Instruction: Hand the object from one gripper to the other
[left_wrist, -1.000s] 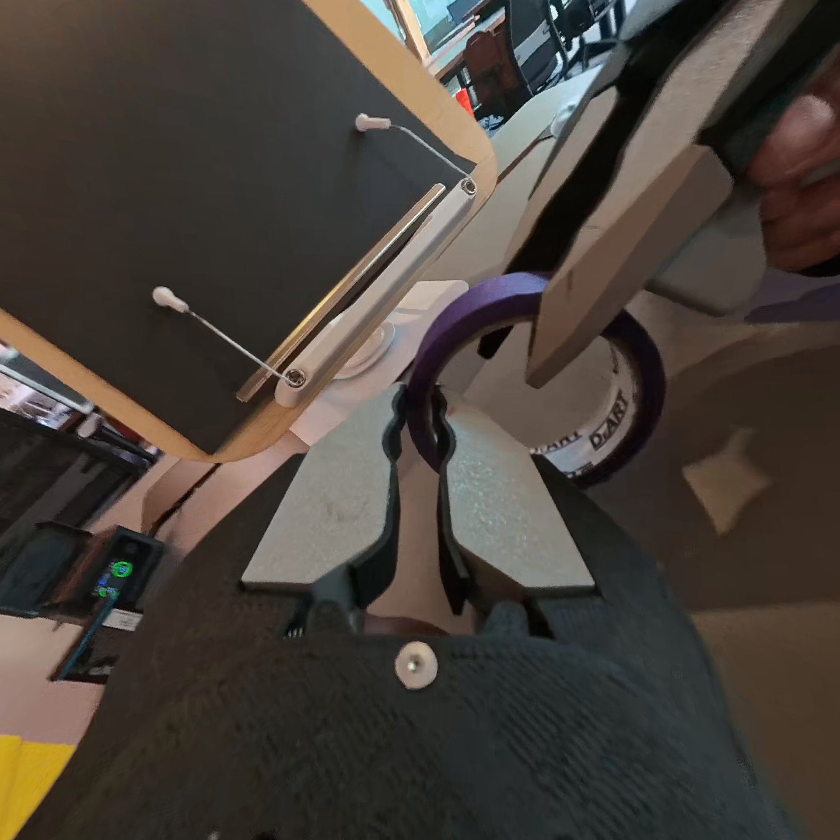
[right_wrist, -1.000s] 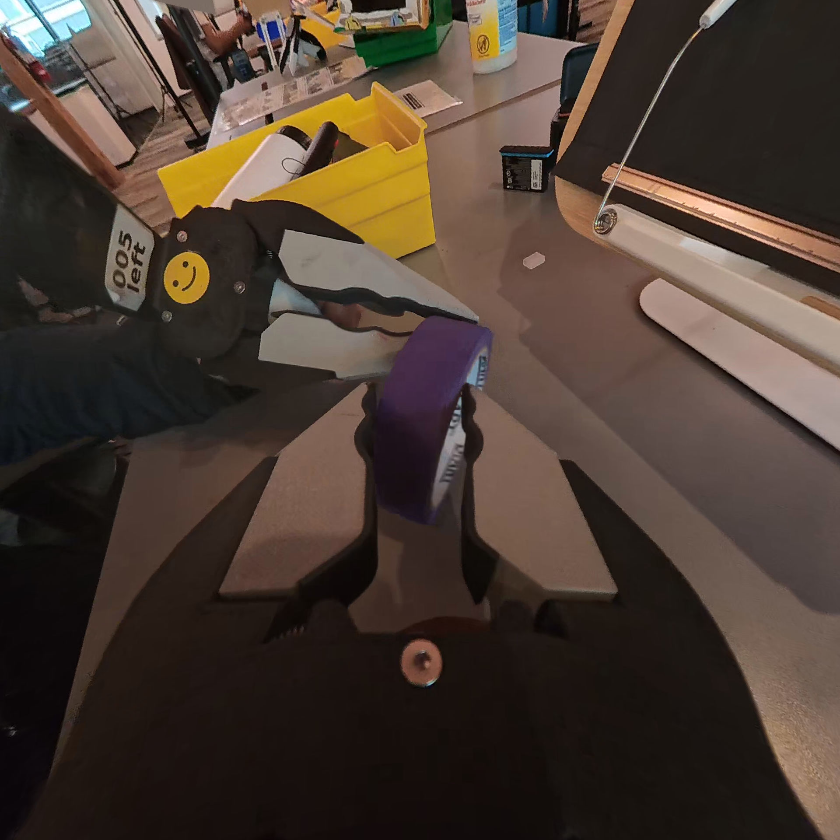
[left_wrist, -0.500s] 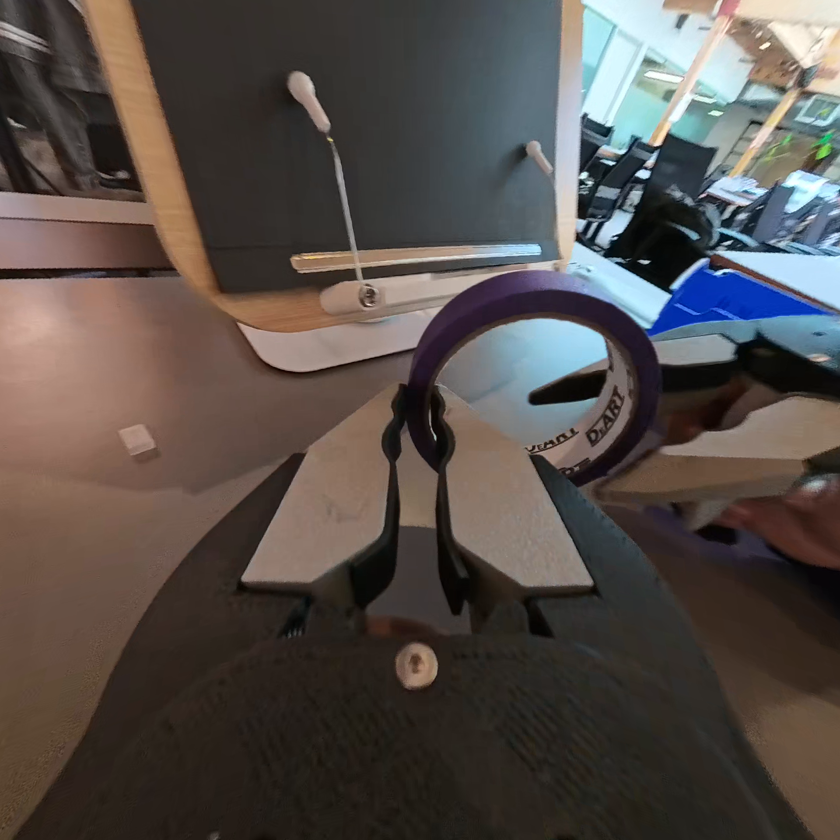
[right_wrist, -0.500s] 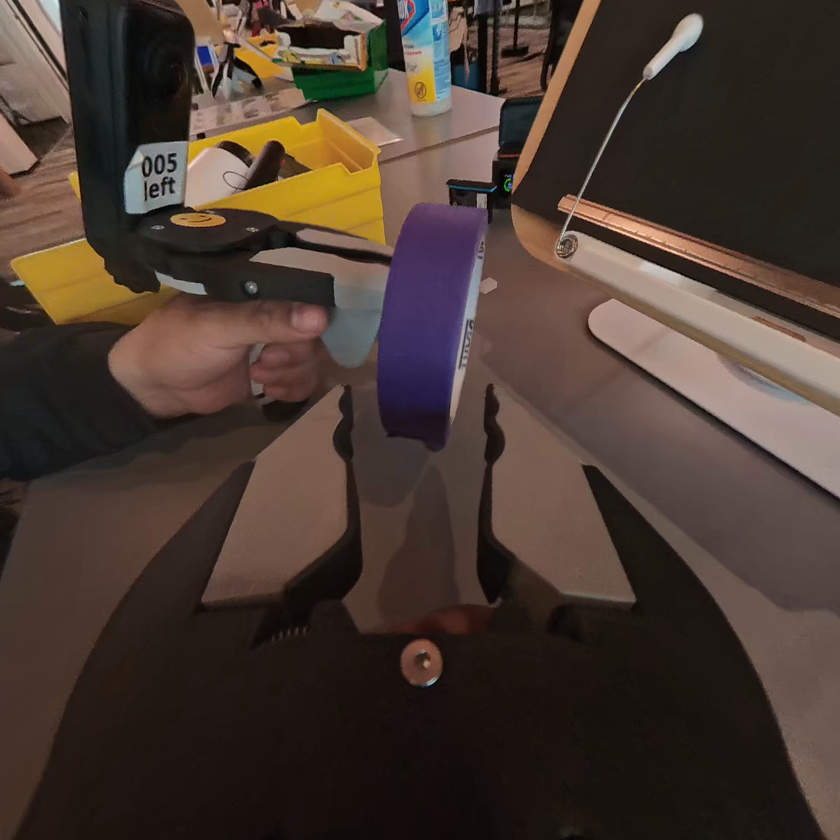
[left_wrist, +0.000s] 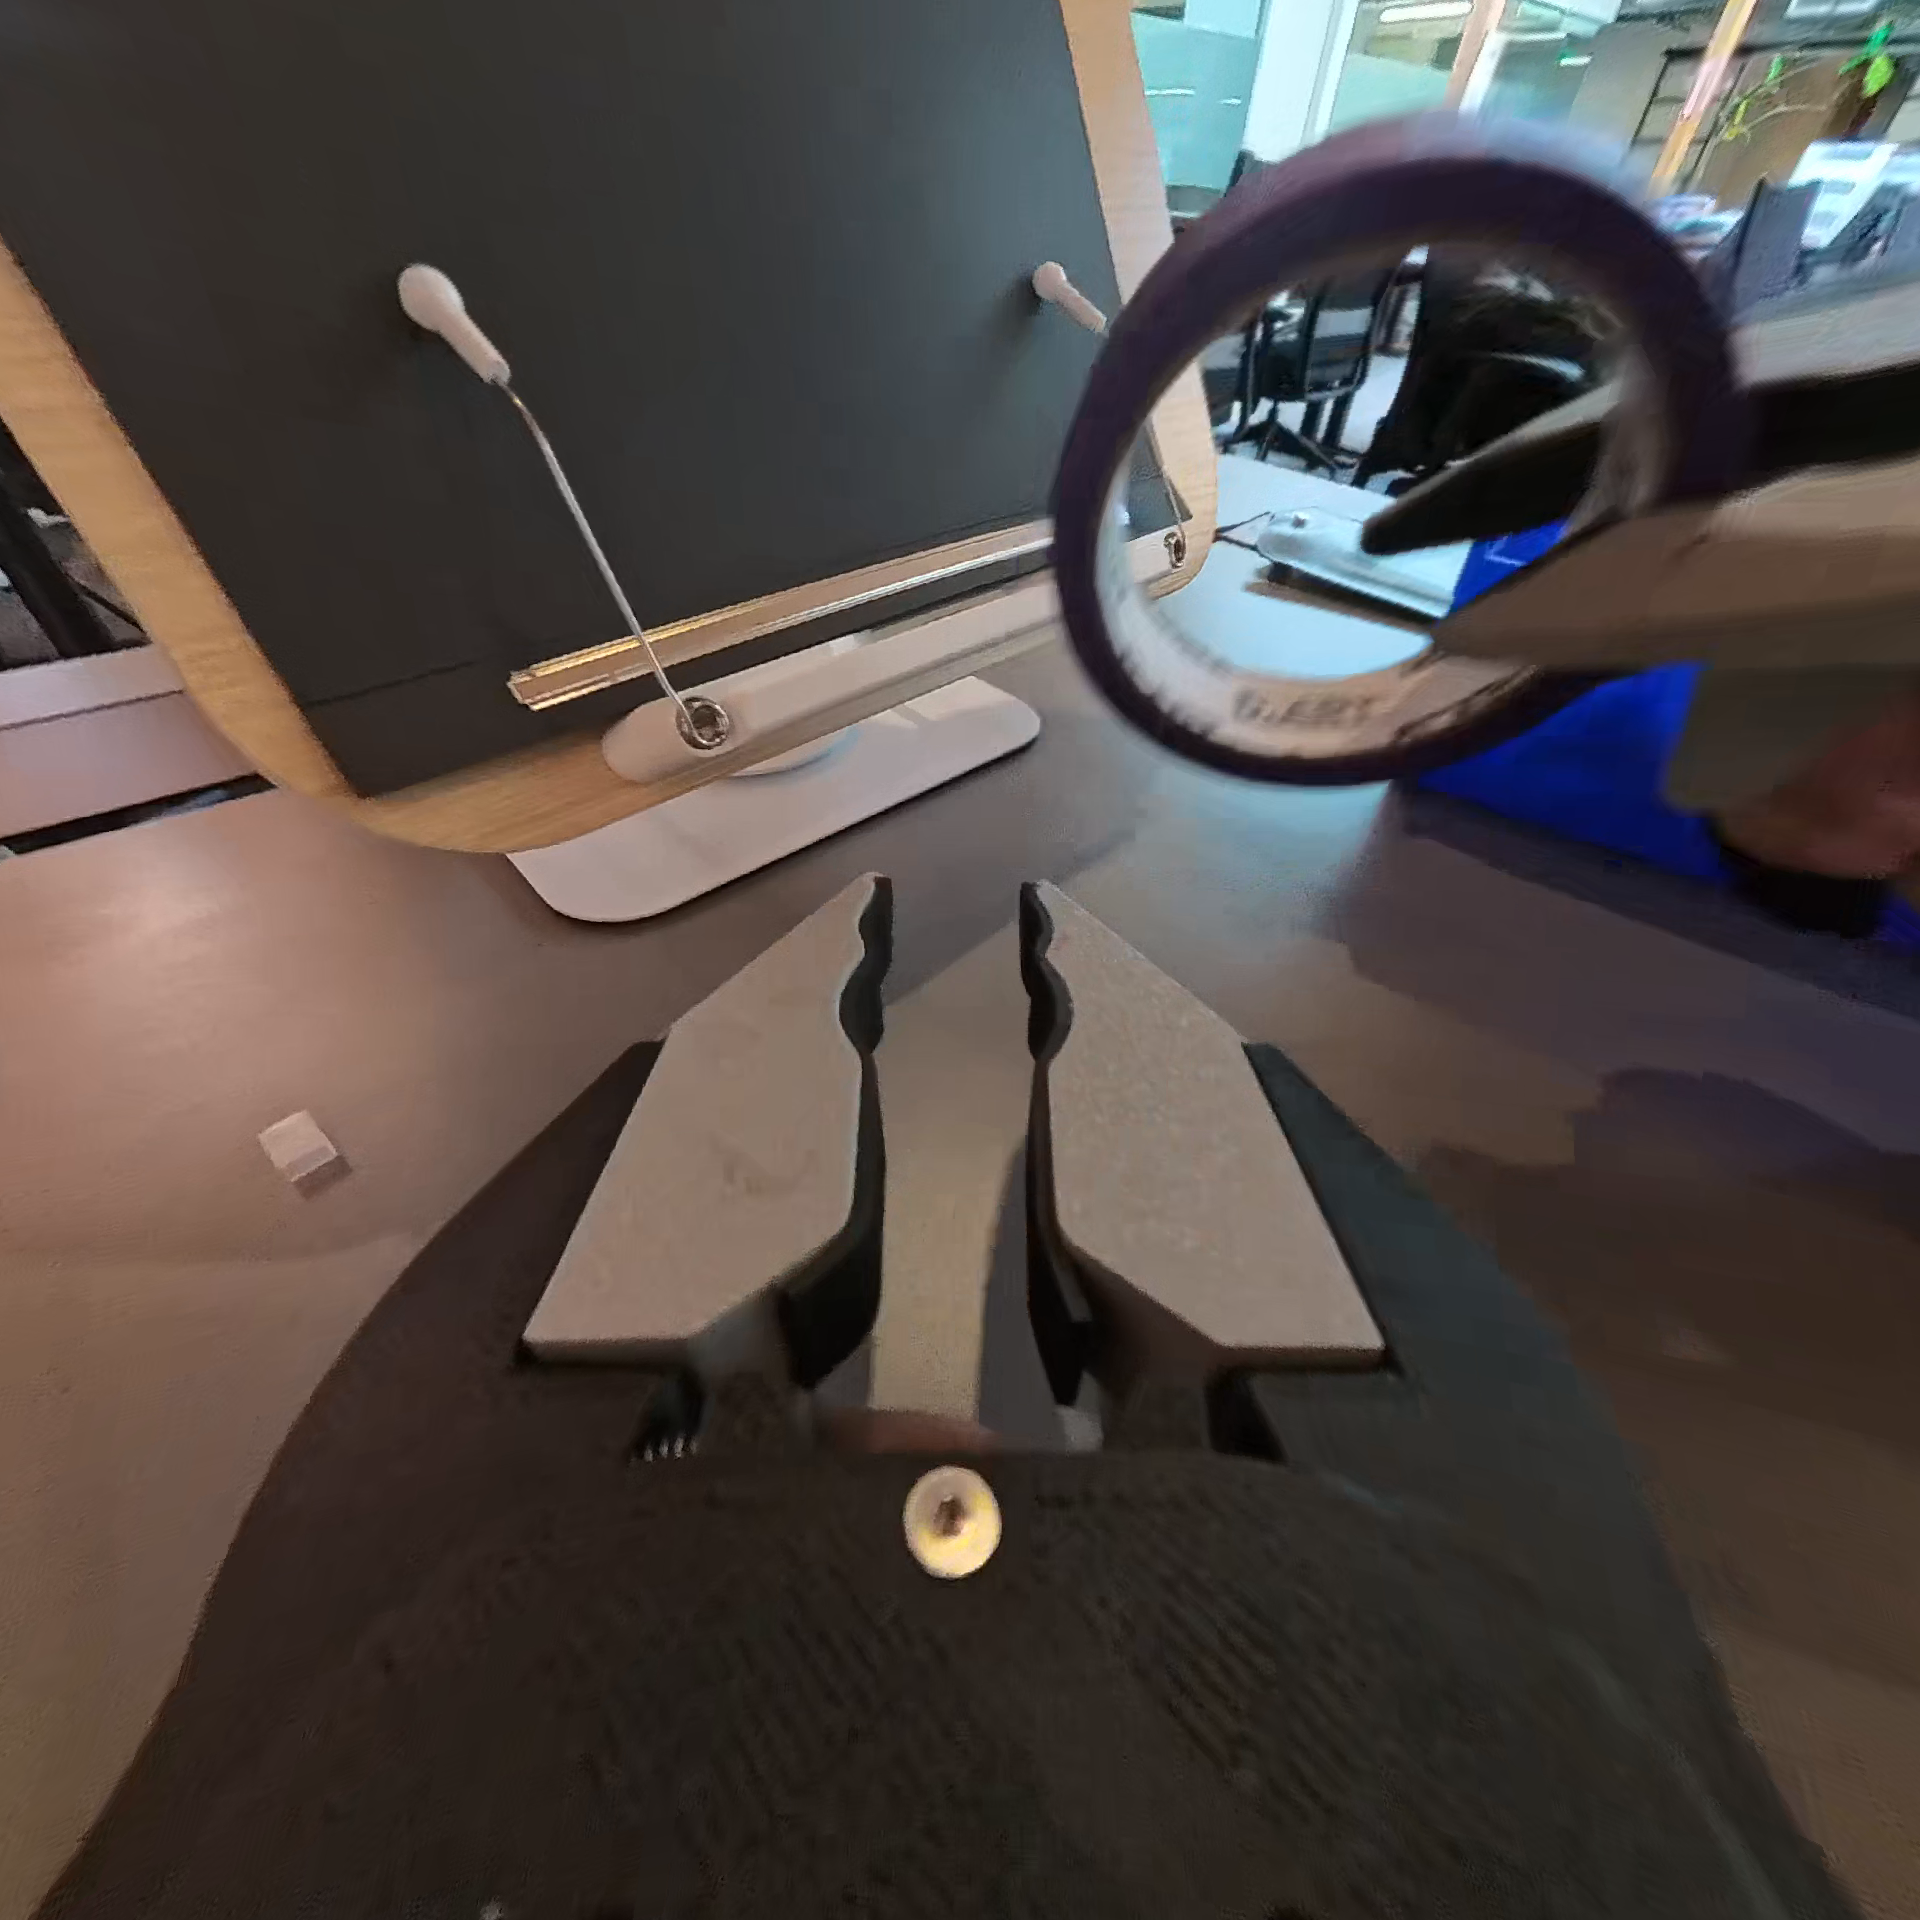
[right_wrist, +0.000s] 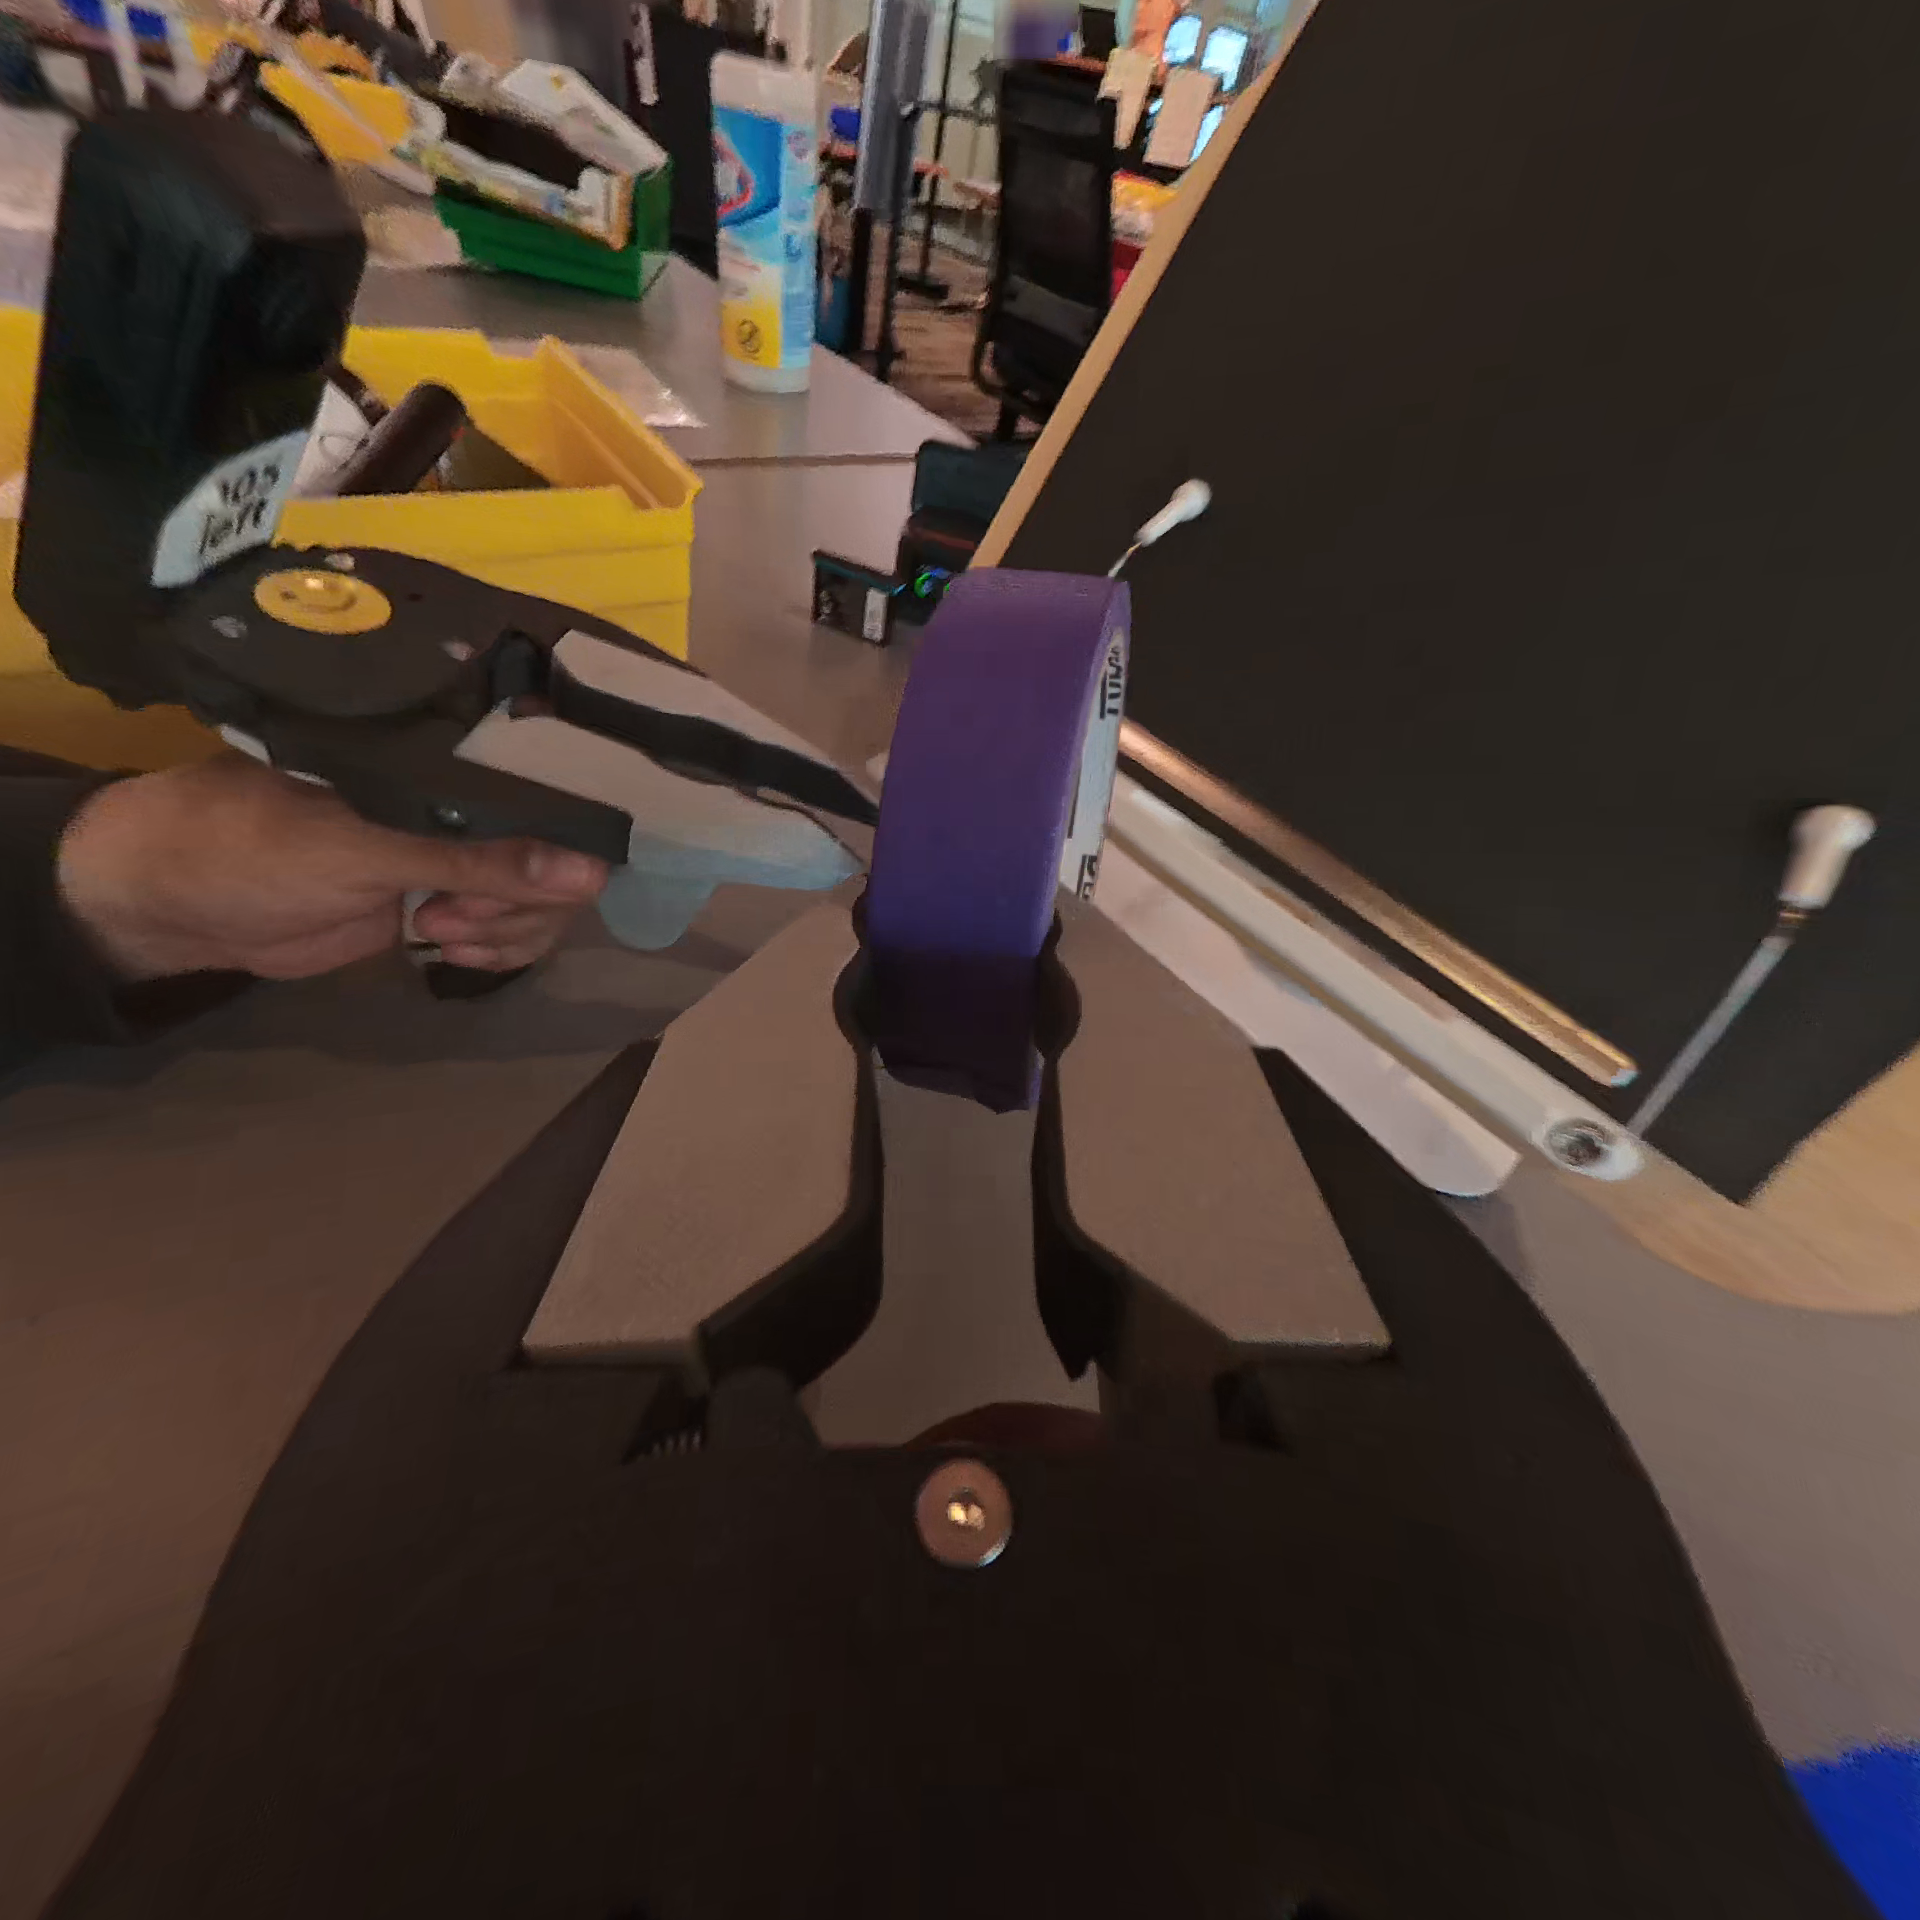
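The purple tape roll (right_wrist: 987, 748) stands upright on edge between the fingers of my right gripper (right_wrist: 956, 935), which is shut on its lower rim. In the left wrist view the roll (left_wrist: 1455, 156) hangs up and to the right, held by the right gripper (left_wrist: 1662, 488). One finger is inside the ring and one outside. My left gripper (left_wrist: 954, 904) is open and empty, low over the grey table, apart from the roll. In the right wrist view the left gripper (right_wrist: 857, 831) is held by a hand, its tips just left of the roll.
A black board with a wooden rim (left_wrist: 623, 312) stands on a white base close behind; it also fills the right wrist view's right side (right_wrist: 1558, 520). A yellow bin (right_wrist: 540, 520) sits far left. A blue bin (left_wrist: 1558, 748) is at right. A small white cube (left_wrist: 301, 1148) lies on the table. Across from one pair of fingers to the other is roughly 9 cm. The small white cube (left_wrist: 301, 1148) sits 15 cm or so from the ends of my left fingers.
My left gripper has let go of the tape roll, opened and drawn back. My right gripper has shut on the roll and now carries it alone.
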